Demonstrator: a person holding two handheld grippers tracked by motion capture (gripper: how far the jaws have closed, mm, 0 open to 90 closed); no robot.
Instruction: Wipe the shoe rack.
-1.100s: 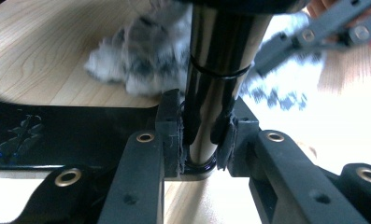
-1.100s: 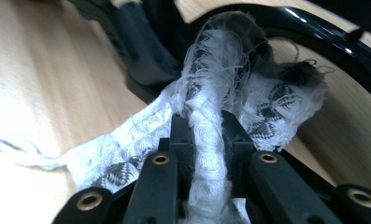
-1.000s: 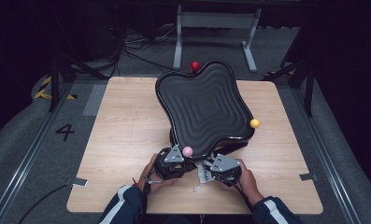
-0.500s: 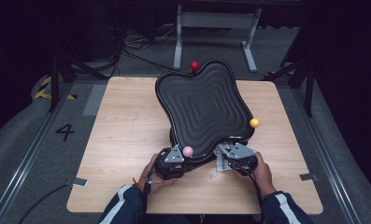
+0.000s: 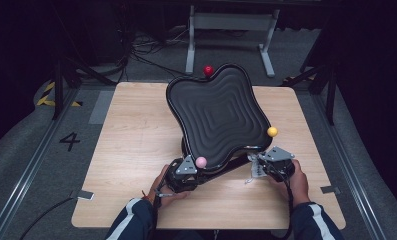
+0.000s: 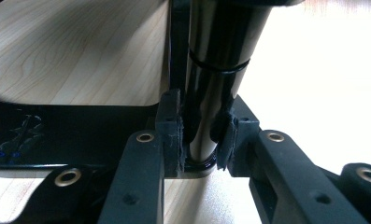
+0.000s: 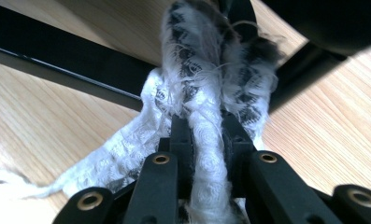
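A black wavy board (image 5: 218,115) stands tilted on the wooden table (image 5: 131,130), with a red ball (image 5: 208,70), a yellow ball (image 5: 272,131) and a pink ball (image 5: 201,162) at its corners. My left gripper (image 5: 193,172) sits at the front corner under the pink ball. In the left gripper view it (image 6: 199,135) is shut on a glossy black post (image 6: 216,51). My right gripper (image 5: 260,167) is at the front right, below the yellow ball. It (image 7: 206,135) is shut on a bunched white lace cloth (image 7: 206,79), which shows as a small white scrap (image 5: 252,175) in the high view.
The board's black base frame (image 7: 57,51) lies on the table beside the cloth, and another part (image 6: 71,135) runs left of the post. Bare wood lies left of the board and along the front edge (image 5: 226,210). A grey metal stand (image 5: 231,22) is on the floor beyond the table.
My right gripper has slid to the right along the board's front, from beside the left gripper to below the yellow ball, with the cloth in it. The left gripper has stayed put.
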